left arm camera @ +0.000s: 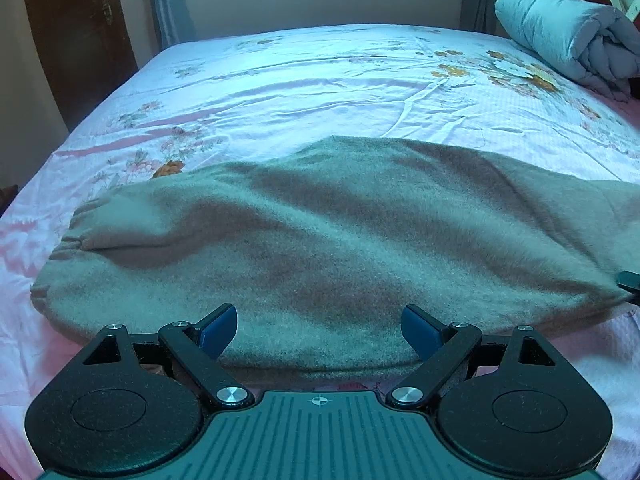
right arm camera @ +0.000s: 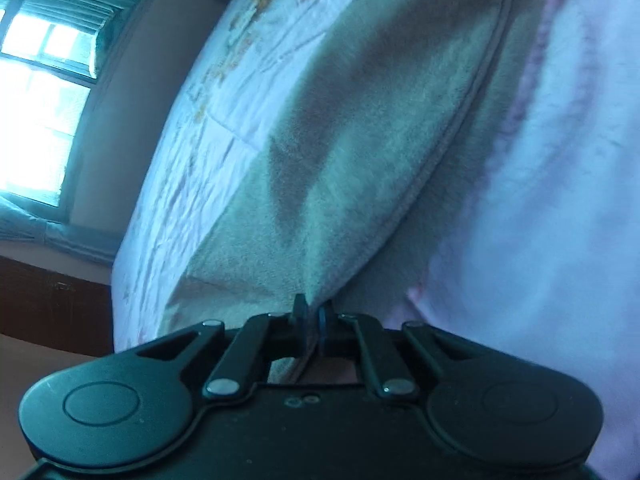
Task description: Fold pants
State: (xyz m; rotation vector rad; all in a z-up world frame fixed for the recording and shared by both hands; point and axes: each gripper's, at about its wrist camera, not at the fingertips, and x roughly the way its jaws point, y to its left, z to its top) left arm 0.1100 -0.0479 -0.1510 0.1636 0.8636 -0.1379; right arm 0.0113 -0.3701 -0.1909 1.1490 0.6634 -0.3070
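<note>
Grey fleecy pants (left arm camera: 320,232) lie crosswise on the bed, with the gathered cuffs (left arm camera: 68,240) at the left end. My left gripper (left arm camera: 319,316) hangs open just above the pants' near edge, blue pads wide apart, nothing between them. In the right wrist view the pants (right arm camera: 380,120) stretch away from my right gripper (right arm camera: 314,312), which is shut on a pinch of their fabric next to a hemmed edge (right arm camera: 460,128). At the right border of the left wrist view a black fingertip (left arm camera: 630,280) meets the pants' right end, which is pulled to a point.
A floral pink and white sheet (left arm camera: 320,72) covers the bed. A rolled grey quilt (left arm camera: 568,36) lies at the back right corner. A dark wooden door (left arm camera: 76,40) stands left of the bed, and a bright window (right arm camera: 36,112) with curtains is behind it.
</note>
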